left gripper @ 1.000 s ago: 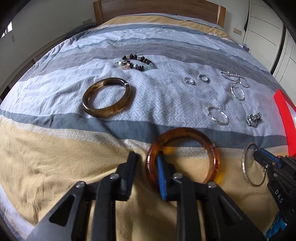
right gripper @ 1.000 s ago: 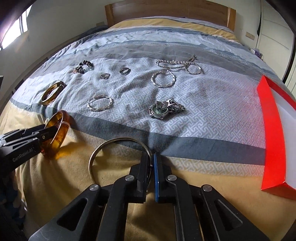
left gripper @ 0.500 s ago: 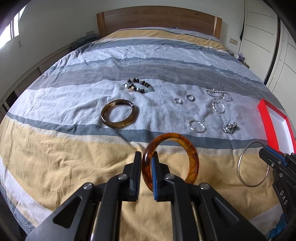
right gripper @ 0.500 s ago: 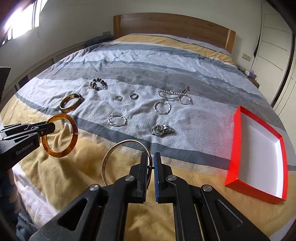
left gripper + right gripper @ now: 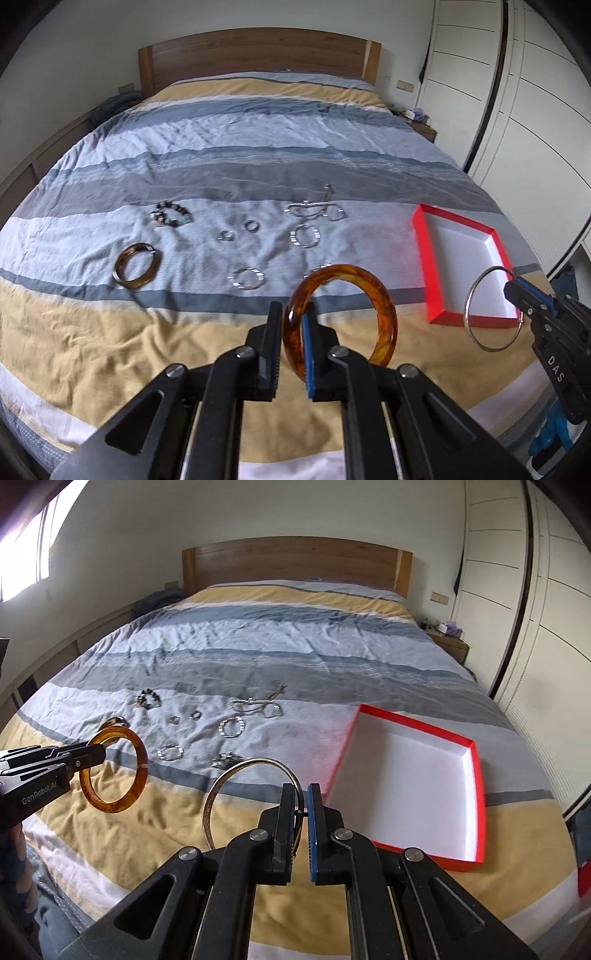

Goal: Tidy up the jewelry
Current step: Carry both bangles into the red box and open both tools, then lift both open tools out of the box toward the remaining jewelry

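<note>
My left claw (image 5: pixel 291 347) pinches the amber bangle (image 5: pixel 341 317), held upright above the bed (image 5: pixel 110 350). My right claw (image 5: pixel 300 825) grips the thin metal hoop (image 5: pixel 251 797) (also lifted) beside the red box (image 5: pixel 417 782). The remaining jewelry (image 5: pixel 247 277) lies on the bedspread.

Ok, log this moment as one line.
left gripper: holds amber bangle | right gripper: holds metal hoop | red box: empty | both lifted
</note>
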Demonstrator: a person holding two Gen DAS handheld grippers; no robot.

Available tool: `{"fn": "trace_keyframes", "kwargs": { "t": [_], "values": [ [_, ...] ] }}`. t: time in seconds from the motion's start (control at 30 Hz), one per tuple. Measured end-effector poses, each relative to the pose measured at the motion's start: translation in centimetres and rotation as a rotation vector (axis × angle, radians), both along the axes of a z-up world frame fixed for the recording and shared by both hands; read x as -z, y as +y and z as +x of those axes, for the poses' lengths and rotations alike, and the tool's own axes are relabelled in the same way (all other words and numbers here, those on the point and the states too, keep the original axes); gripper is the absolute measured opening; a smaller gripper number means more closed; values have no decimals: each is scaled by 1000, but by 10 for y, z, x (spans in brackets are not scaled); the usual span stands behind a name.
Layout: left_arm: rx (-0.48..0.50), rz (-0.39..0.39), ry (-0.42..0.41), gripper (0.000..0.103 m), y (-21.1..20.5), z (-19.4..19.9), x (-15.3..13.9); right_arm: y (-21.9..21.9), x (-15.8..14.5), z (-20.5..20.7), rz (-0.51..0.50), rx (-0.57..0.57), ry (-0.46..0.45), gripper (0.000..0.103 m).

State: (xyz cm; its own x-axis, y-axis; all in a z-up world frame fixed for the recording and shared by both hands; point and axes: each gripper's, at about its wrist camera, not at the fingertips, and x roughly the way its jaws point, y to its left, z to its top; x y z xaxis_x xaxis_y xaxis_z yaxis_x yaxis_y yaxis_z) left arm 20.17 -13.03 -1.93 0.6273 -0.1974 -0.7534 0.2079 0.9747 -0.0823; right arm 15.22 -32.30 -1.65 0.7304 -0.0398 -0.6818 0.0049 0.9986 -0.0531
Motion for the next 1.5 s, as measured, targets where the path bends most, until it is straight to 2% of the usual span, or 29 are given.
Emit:
{"fn": "trace_keyframes", "kwargs": {
  "t": [0.13, 0.33, 0.47, 0.57, 0.7, 0.83, 1.13, 1.27, 1.37, 1.4, 1.5],
  "values": [
    [88, -31, 18, 9, -66, 20, 2, -63, -2, 8, -34, 77, 5, 7],
    [201, -26, 35, 9, -157, 50, 23, -138, 21, 38, -56, 157, 41, 7],
    [263, 4, 66, 9, -197, 61, 49, -164, 47, 55, -59, 164, 86, 7],
    [289, 32, 103, 9, -212, 62, 72, -171, 67, 61, -60, 148, 129, 7],
    [299, 59, 152, 9, -216, 59, 96, -172, 94, 60, -72, 128, 193, 7],
    [266, 67, 211, 10, -207, 58, 113, -172, 108, 55, -81, 116, 225, 6],
    [132, 53, 277, 13, -185, 28, 110, -160, 109, 51, -108, 55, 250, 6],
    [109, 60, 279, 13, -178, 20, 109, -149, 107, 48, -106, 19, 250, 13],
    [111, 49, 267, 14, -176, 21, 108, -145, 99, 42, -100, 9, 234, 26],
    [112, 47, 253, 14, -176, 20, 107, -144, 95, 40, -104, 13, 224, 35],
    [117, 24, 240, 17, -177, 20, 105, -145, 80, 33, -96, 26, 195, 36]
  ]
}}
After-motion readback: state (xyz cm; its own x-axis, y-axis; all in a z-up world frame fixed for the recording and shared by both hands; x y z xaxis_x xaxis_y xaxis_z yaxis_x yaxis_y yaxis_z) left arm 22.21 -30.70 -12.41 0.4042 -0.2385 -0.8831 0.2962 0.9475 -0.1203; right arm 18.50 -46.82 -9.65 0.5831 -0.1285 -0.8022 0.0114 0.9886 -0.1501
